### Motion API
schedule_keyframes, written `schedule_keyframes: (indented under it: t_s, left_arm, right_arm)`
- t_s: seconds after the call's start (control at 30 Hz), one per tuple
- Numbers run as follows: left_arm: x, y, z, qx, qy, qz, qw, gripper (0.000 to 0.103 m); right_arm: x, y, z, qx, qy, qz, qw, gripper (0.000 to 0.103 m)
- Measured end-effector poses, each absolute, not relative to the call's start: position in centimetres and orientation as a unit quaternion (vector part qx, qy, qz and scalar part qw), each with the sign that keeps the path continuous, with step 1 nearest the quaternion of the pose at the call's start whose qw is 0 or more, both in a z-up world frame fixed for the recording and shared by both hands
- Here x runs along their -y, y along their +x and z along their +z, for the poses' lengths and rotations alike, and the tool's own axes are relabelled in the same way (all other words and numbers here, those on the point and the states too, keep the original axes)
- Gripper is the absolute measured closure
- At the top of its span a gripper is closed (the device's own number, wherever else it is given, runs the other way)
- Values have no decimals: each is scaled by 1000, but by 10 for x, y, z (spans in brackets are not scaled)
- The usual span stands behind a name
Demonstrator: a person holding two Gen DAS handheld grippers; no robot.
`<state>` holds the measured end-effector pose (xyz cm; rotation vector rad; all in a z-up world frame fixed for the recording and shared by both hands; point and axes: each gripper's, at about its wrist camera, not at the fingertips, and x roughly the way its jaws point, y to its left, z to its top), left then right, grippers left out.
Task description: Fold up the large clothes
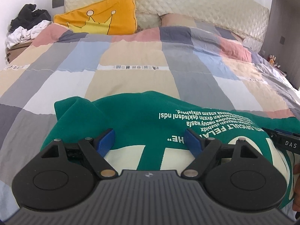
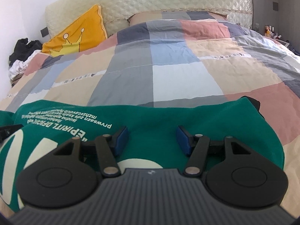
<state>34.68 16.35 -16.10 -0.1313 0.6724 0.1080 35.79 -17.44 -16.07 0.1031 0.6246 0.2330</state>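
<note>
A heap of black and white laundry point(image 1: 26, 26) sits at the far left beside the orange crown-printed cushion point(image 1: 99, 20). On the patchwork checked duvet point(image 1: 131, 60) lies the green cotton sweatshirt with cream lettering point(image 1: 142, 120). Over its left part the left gripper point(image 1: 150, 142) hangs with jaws wide, gripping nothing; over its right part the right gripper point(image 2: 152, 140) stands half-spread, also empty.

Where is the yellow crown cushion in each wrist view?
Left wrist: yellow crown cushion upper left, leaning on the quilted headboard.
Right wrist: cushion upper left, lower and nearer the edge.
Shared landmark: green shirt in the foreground of both.
</note>
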Motion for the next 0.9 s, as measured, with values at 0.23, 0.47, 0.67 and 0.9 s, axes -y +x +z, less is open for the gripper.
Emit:
schedule_keyframes:
  t_s: [0.23,0.47,0.67,0.9]
  left_arm:
    - [-155,324,-134,-306,-51,66,948,18]
    - [-139,265,-99,-259,-62,54,962,18]
    - [-123,208,-86,-249,-68,41,965,18]
    - [-104,150,-81,-235,-73,36,969,18]
  right_arm:
    - [179,328,-134,-271,63,101,955,43]
    - [195,279,-102,-235,100,112,960,43]
    - [192,234,-89,-228,106,142,957,42]
    - [192,185,-90,-233,112,152,954,42]
